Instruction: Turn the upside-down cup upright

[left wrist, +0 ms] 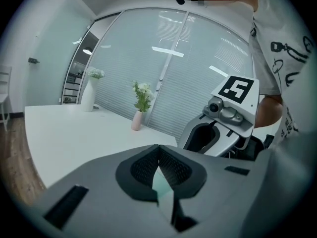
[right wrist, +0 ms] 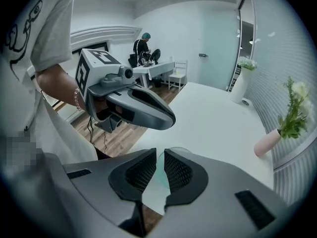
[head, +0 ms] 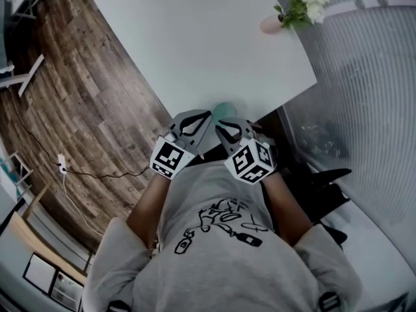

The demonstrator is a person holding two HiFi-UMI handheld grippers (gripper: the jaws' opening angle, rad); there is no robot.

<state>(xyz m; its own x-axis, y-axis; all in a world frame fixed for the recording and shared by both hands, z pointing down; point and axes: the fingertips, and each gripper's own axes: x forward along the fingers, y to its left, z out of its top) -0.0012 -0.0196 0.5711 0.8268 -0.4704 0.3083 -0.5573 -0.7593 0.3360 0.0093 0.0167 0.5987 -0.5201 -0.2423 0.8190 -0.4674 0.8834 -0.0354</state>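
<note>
pale green cup at near table edge, both grippers closed and just short of it

item under inspection: a small pale green, rounded cup on the white table, right at the table's near edge. only a curved green part of it shows in the head view, and the rest is hidden behind the gripper tips. whether it stands mouth up or mouth down cannot be told.

left gripper: grey body with a black-and-white marker cube. its own view shows the dark ribbed pads pressed together, with nothing between them. a sliver of green shows through the notch below the pads.

right gripper: same build. its pads are drawn together but for a thin slit, and nothing is pinched. the cup's green surface shows through that slit, beyond the pads.

relative position: the two grippers sit side by side, close together, both pointing at the table edge. the cup lies just ahead of the tips, between the two. contact with either gripper cannot be confirmed.
</note>
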